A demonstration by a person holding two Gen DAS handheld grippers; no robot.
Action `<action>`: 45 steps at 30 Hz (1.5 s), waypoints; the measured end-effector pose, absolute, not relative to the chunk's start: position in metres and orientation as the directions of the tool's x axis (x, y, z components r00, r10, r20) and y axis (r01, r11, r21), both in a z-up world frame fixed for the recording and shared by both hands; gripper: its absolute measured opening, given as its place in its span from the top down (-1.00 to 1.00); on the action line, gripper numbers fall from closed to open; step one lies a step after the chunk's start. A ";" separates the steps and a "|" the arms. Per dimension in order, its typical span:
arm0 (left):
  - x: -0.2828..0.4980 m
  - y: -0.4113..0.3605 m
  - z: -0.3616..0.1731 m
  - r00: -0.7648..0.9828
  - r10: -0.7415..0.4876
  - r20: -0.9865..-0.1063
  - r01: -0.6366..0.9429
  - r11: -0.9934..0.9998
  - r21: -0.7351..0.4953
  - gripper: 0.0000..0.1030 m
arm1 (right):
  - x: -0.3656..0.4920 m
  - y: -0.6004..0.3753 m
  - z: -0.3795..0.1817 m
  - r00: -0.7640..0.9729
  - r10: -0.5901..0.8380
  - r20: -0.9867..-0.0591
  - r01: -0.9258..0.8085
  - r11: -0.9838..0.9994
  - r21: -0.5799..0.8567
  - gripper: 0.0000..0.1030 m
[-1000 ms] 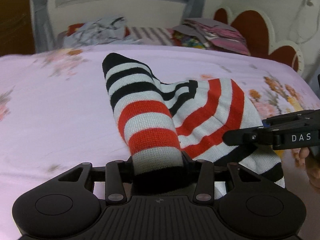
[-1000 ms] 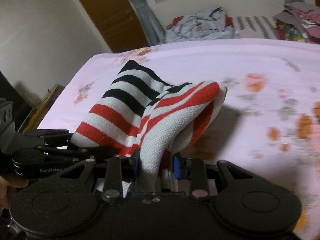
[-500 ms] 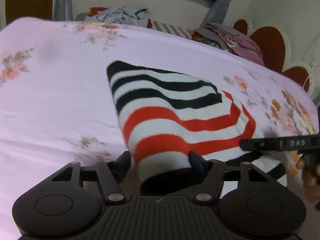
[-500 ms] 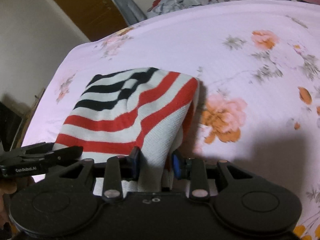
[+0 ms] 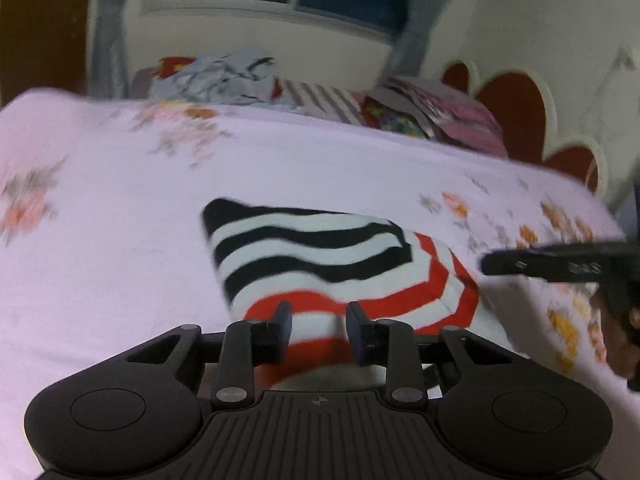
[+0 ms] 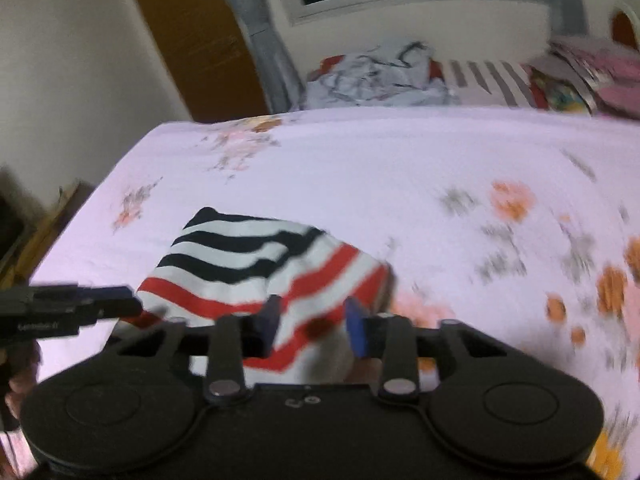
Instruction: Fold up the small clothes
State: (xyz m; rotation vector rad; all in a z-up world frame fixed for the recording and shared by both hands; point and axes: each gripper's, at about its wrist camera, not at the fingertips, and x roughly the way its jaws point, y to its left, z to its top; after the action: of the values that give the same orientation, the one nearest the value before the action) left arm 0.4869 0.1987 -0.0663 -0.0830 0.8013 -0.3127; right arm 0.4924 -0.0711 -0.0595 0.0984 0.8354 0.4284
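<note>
A small knit garment with black, white and red stripes (image 5: 320, 264) lies folded flat on the pink floral bedsheet (image 5: 112, 248); it also shows in the right wrist view (image 6: 256, 268). My left gripper (image 5: 318, 322) is open, its fingers apart just above the garment's near red-striped edge, holding nothing. My right gripper (image 6: 312, 322) is open over the garment's near right corner and holds nothing. Each gripper shows side-on in the other's view: the right one (image 5: 552, 266), the left one (image 6: 68, 308).
A heap of other clothes (image 5: 224, 80) and folded patterned fabrics (image 5: 432, 116) lie along the far edge of the bed under the window. A red and white headboard (image 5: 520, 120) stands at the right. The bed's left edge drops off by a wooden door (image 6: 188, 40).
Both grippers have opened and let go of the striped garment, which now lies flat on the sheet. Both have drawn back and lifted slightly from it.
</note>
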 end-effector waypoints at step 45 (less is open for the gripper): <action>0.369 0.167 -0.111 0.627 -0.225 -0.745 0.102 0.973 -0.208 0.95 | 0.382 -0.046 -0.111 0.542 0.318 -0.778 -0.434 0.898 0.065 1.00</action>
State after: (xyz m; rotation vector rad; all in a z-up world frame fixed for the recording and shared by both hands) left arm 0.3693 0.1673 -0.1110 -0.1509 0.8734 -0.1885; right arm 0.3823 -0.0457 -0.1106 -0.1413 0.8929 0.4487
